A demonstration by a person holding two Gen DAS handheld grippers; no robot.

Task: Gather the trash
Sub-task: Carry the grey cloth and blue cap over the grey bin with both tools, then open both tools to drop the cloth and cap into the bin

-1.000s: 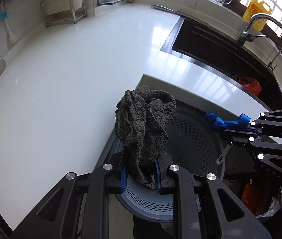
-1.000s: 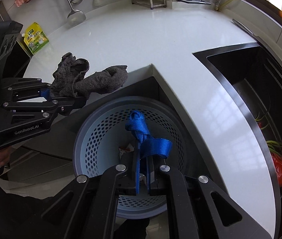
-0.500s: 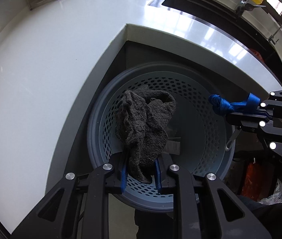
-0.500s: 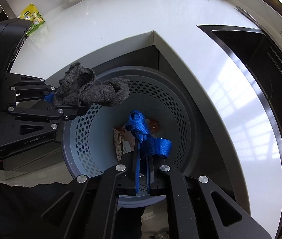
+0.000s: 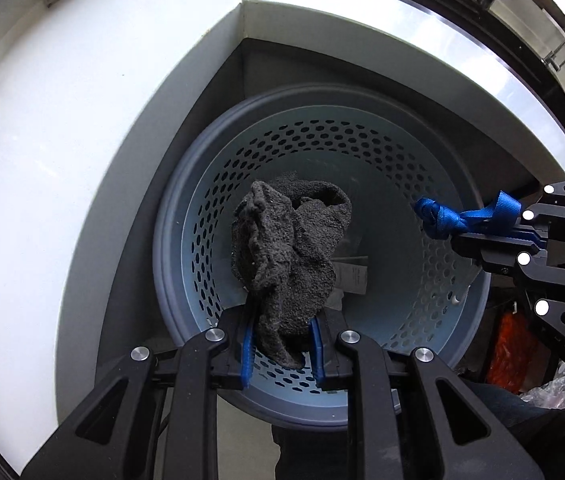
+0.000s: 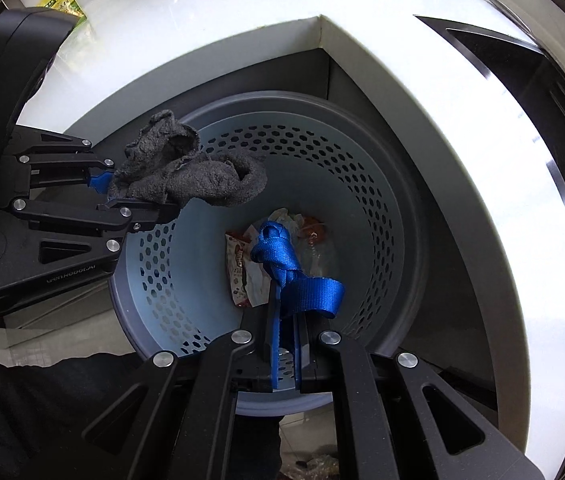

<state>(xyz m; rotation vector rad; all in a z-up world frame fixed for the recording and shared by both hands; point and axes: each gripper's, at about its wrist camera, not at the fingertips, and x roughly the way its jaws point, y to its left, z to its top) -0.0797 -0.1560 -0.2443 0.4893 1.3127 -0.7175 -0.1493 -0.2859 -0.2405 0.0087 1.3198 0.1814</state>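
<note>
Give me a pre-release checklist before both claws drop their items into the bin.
1. Left claw holds the grey rag: ok.
2. Right claw holds the blue strap: ok.
3. Rag above the perforated bin opening: ok, though in the right wrist view part of it overlaps the rim.
4. Strap above the opening: ok.
5. Bin has room: ok, only wrappers at the bottom.
6. Claws apart from each other: ok.

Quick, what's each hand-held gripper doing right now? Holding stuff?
Left hand-held gripper: shut on the grey rag, over the bin.
Right hand-held gripper: shut on the blue strap, over the same bin.
</note>
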